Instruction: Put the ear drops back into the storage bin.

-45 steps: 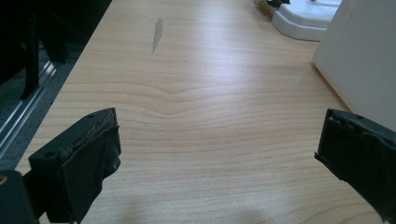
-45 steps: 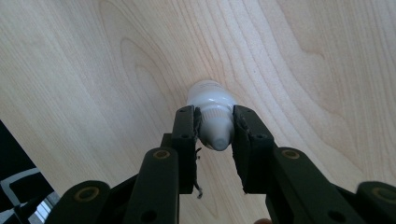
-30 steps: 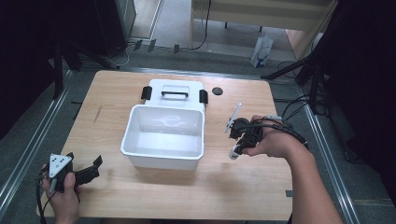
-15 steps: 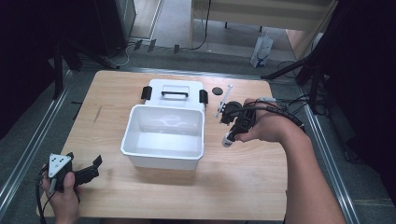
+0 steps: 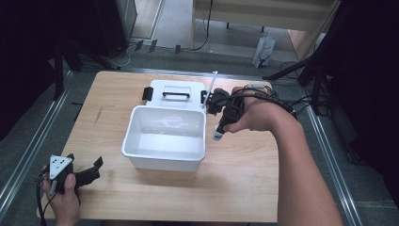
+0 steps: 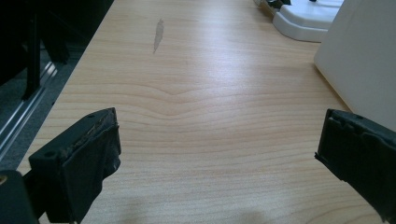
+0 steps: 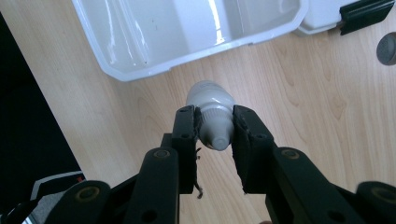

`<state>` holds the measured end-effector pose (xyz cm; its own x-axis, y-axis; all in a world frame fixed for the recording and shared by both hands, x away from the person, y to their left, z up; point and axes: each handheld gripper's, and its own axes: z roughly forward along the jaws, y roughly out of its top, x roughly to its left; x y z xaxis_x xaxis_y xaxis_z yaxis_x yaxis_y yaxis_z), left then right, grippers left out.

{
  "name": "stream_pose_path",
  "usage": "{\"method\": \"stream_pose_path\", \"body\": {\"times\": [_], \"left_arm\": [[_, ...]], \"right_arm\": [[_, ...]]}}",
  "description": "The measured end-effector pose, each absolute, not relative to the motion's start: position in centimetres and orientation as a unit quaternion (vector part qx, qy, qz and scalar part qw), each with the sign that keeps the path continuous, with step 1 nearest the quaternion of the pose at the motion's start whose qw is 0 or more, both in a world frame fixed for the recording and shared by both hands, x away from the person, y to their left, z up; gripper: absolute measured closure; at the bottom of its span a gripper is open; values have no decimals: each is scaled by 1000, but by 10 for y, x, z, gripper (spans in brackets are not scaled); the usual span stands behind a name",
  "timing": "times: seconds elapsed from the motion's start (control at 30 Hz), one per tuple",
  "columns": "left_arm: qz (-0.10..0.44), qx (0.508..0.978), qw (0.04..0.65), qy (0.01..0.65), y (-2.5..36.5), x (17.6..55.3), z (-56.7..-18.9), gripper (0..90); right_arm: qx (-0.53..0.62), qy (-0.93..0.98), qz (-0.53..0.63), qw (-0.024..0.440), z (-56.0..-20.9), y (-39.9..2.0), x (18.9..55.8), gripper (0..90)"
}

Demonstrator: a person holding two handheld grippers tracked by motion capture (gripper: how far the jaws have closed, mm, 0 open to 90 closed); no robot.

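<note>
– What's my worktop (image 5: pixel 244 174) made of?
– Pale wood grain, smooth, with a soft sheen
– And the tub (image 5: pixel 165 132)?
– Glossy white plastic, like its lid (image 5: pixel 176 90)
– My right tongs (image 7: pixel 215 129)?
– Matt black plastic, gripping a smooth whitish plastic bottle (image 7: pixel 212 112); my left tongs (image 6: pixel 224 158) carry rough, worn black pads
</note>
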<state>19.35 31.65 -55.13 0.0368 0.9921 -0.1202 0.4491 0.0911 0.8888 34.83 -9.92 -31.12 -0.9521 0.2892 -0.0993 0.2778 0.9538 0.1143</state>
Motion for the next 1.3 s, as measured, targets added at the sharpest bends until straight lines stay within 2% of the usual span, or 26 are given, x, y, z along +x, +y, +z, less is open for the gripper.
{"method": "stream_pose_path", "body": {"times": [0.43, 0.87, 1.3], "left_arm": [[327, 589, 415, 611, 316, 194, -551, 3], [327, 588, 417, 611, 316, 194, -551, 3], [327, 592, 415, 609, 316, 194, -551, 3]], "right_arm": [[124, 989, 51, 60, -304, -70, 352, 722], [110, 991, 50, 55, -320, -47, 361, 721], [92, 993, 42, 57, -344, -42, 366, 721]]}}
